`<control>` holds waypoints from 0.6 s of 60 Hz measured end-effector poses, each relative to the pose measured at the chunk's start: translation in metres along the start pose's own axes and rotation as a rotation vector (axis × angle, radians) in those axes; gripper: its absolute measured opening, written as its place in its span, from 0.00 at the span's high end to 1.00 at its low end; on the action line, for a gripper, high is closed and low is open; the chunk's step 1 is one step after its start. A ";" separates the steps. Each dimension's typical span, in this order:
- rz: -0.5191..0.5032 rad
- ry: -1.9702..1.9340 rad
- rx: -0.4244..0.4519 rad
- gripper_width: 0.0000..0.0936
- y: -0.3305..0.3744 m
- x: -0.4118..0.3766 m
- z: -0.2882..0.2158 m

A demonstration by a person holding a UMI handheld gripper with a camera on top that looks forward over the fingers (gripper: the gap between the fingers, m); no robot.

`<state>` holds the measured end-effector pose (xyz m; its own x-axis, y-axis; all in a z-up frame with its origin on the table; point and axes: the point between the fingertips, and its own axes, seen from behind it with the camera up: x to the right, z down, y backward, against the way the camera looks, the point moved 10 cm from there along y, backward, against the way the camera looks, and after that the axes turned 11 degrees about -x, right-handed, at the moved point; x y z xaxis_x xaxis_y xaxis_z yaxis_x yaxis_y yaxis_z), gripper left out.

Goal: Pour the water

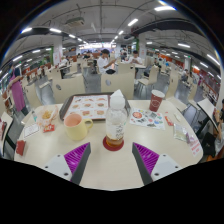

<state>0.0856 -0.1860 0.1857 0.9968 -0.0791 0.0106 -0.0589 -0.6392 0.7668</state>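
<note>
Gripper (110,160) fingers are standing spread, gripping nothing. Bottle (116,122) is standing just ahead, near the tabletop (110,172) front edge, cup (75,125) beside. Risk: 1 off-centre approach toppling the bottle.

A large open-plan hall like a canteen or workroom: rows of long white ceiling strip lights (133,21), many pale tables (110,165), a seated person (103,61).

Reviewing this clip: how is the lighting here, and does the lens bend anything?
Gripper view: strong fisheye, the table edge and ceiling lights curve markedly; lighting is even overhead strips, with soft shadows only; the bottle just ahead of the open gripper is fairly sharp, while the far room looks small and indistinct.
</note>
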 end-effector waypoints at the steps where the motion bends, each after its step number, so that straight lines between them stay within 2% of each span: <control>1: -0.001 0.004 0.000 0.10 0.008 0.000 0.002; 16: 0.049 0.019 0.039 0.10 0.097 -0.002 0.018; 36: 0.048 0.004 0.052 0.10 0.122 -0.002 0.027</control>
<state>0.0746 -0.2843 0.2617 0.9929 -0.1081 0.0494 -0.1097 -0.6736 0.7309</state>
